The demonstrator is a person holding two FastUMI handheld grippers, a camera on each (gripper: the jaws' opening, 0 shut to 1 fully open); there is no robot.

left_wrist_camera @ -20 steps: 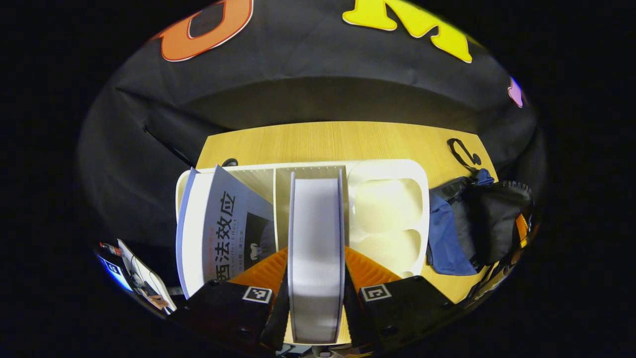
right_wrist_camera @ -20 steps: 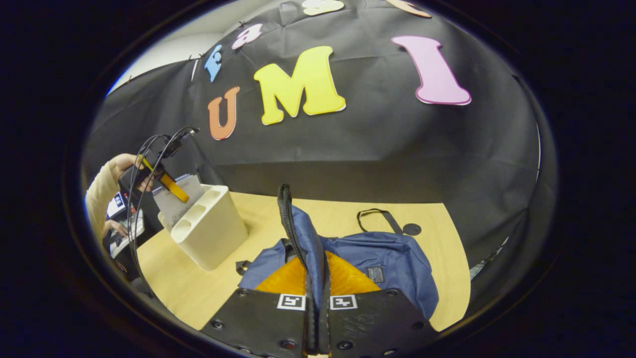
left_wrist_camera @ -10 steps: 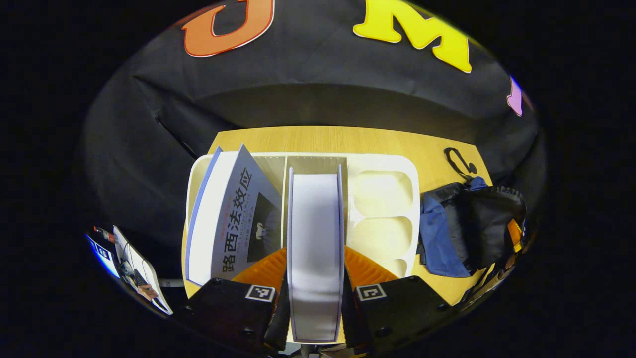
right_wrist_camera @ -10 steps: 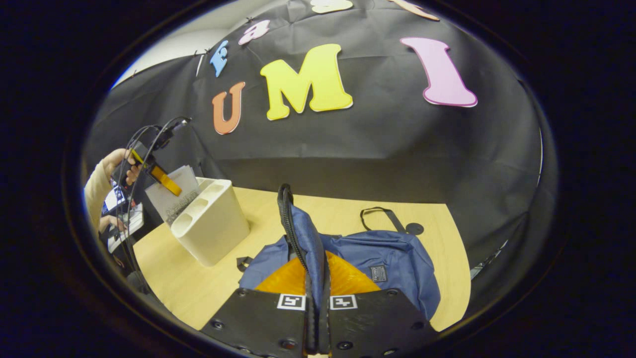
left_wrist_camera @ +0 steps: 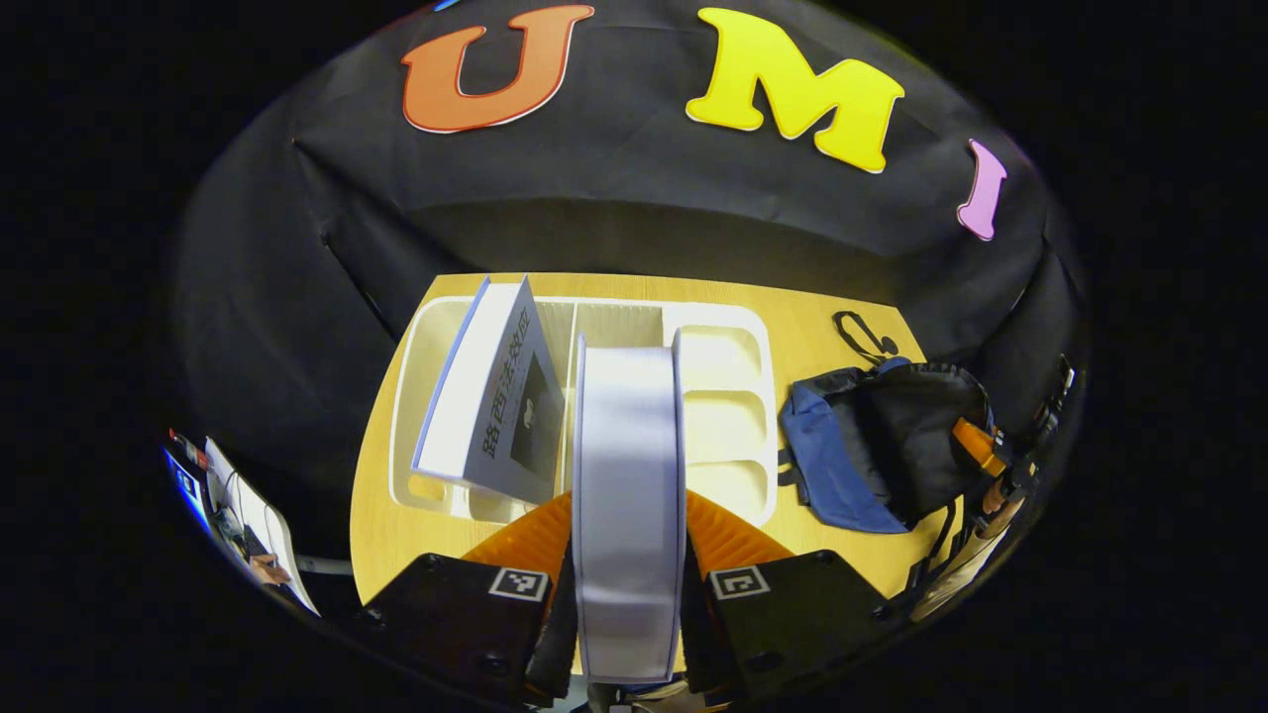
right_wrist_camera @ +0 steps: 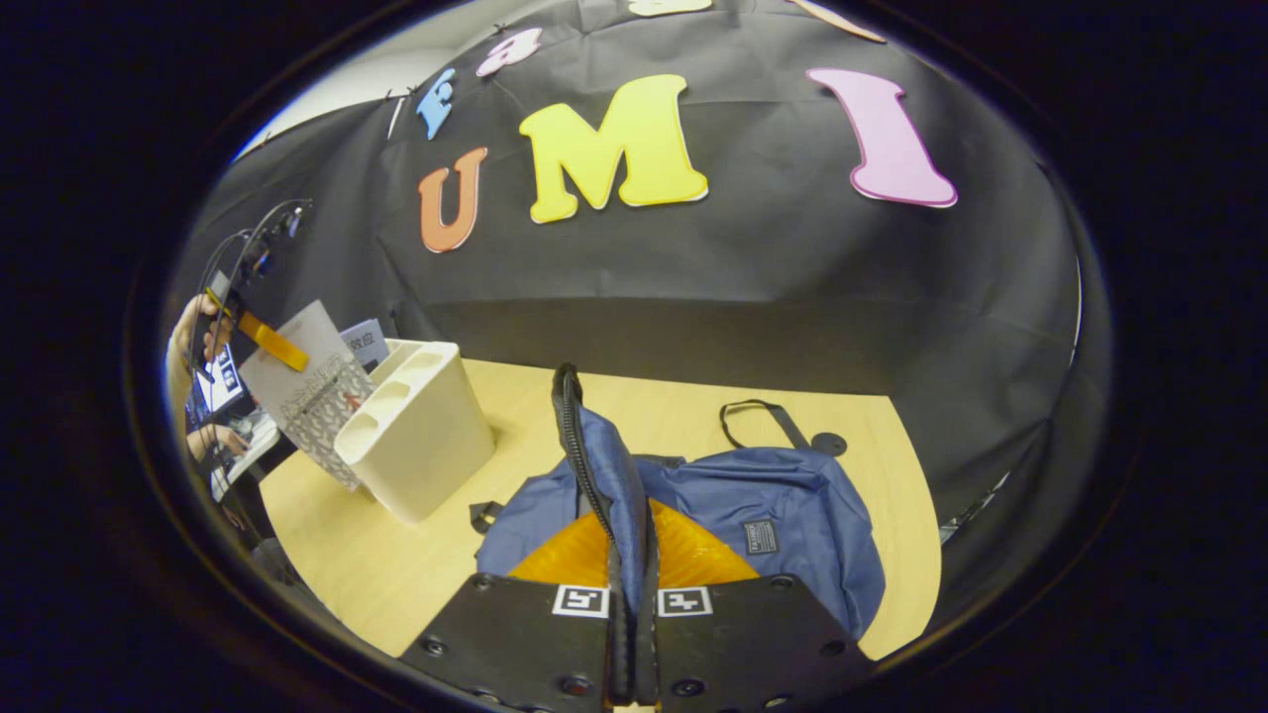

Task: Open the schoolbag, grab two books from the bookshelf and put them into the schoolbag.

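Left gripper (left_wrist_camera: pixel 629 555) clamped on white-edged book (left_wrist_camera: pixel 628 495) above cream plastic bookshelf (left_wrist_camera: pixel 723 416) — right gripper (right_wrist_camera: pixel 631 604) pinching blue fabric schoolbag (right_wrist_camera: pixel 753 505) flap upright.

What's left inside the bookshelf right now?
One book leans in the left slot of the bookshelf. The middle slot and right compartments look empty, though the book held by the left gripper covers part of the middle slot's floor.
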